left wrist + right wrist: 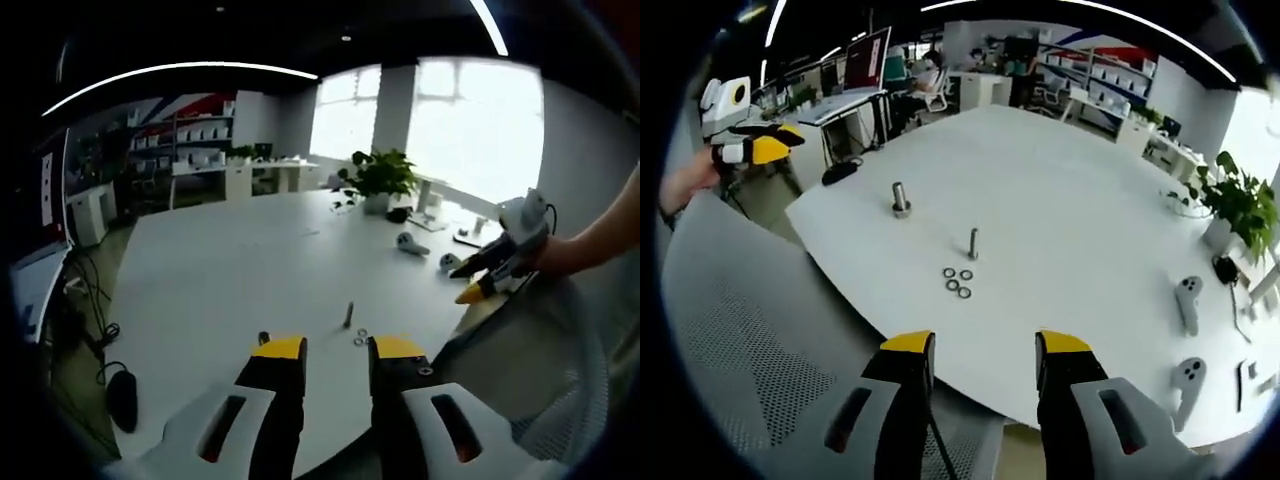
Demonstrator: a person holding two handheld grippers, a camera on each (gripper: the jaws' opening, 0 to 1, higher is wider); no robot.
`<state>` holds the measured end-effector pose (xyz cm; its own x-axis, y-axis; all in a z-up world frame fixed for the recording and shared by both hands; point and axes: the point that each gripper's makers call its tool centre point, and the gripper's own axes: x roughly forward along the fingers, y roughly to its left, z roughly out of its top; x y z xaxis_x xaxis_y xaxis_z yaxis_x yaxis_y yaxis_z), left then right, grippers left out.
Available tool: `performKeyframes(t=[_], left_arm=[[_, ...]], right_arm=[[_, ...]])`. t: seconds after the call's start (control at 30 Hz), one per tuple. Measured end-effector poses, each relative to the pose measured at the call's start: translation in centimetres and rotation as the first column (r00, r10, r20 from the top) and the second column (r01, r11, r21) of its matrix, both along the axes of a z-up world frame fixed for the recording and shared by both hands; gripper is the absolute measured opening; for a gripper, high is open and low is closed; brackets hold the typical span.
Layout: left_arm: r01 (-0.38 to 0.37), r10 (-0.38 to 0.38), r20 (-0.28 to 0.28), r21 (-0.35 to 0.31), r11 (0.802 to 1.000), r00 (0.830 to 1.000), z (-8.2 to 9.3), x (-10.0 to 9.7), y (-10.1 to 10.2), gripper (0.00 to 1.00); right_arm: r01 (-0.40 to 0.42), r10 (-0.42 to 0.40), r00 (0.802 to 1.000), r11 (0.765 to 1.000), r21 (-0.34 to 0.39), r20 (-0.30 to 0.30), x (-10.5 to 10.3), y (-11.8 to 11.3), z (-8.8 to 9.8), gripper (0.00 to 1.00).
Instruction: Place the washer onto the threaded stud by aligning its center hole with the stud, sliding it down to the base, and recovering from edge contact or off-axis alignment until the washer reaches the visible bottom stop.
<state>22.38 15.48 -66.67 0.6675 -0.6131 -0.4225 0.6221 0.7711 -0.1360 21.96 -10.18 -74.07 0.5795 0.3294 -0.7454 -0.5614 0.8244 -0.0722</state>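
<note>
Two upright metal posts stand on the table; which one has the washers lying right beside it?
The thinner stud; the four washers lie at its foot. The thicker bolt stands apart.

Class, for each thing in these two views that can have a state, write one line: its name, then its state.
Left hand-held gripper: open, empty, above the table edge.
Right hand-held gripper: open, empty, off the table's near edge.
Stud: upright on the table, bare, no washer on it.
Washers: four, lying flat in a cluster beside the stud.
Bolt: upright, standing apart from the stud.
Chair: unoccupied.
</note>
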Motion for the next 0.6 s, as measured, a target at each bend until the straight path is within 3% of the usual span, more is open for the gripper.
performKeyframes(t=[0.1, 0.2, 0.33, 0.53, 0.6], left_arm=[[0.008, -0.008, 0.005, 0.01, 1.0, 1.0, 0.0, -0.1, 0.0, 0.23], [0.006, -0.006, 0.002, 0.02, 1.0, 1.0, -0.2, -0.1, 0.1, 0.22], [-0.013, 0.013, -0.015, -0.003, 1.0, 1.0, -0.3, 0.0, 0.6, 0.23], [-0.004, 0.004, -0.004, 0.025, 1.0, 1.0, -0.4, -0.2, 0.4, 0.23], [-0.001, 0.001, -0.012, 0.017, 1.0, 1.0, -0.5, -0.2, 0.3, 0.23]], right_arm=[[-0.069, 0.066, 0.996, 0.997, -0.042, -0.065, -0.6, 0.6, -1.0, 0.42], [-0.144, 0.14, 0.988, 0.988, -0.056, -0.06, -0.9, 2.1, -0.8, 0.36], [-0.237, 0.222, 0.967, 0.963, -0.13, -0.122, -2.2, 2.4, -1.8, 0.36], [-0.272, 0.257, 0.957, 0.956, -0.11, -0.133, 0.2, 4.3, -1.8, 0.37], [-0.29, 0.274, 0.952, 0.95, -0.113, -0.135, 1.3, 5.0, -2.7, 0.37]])
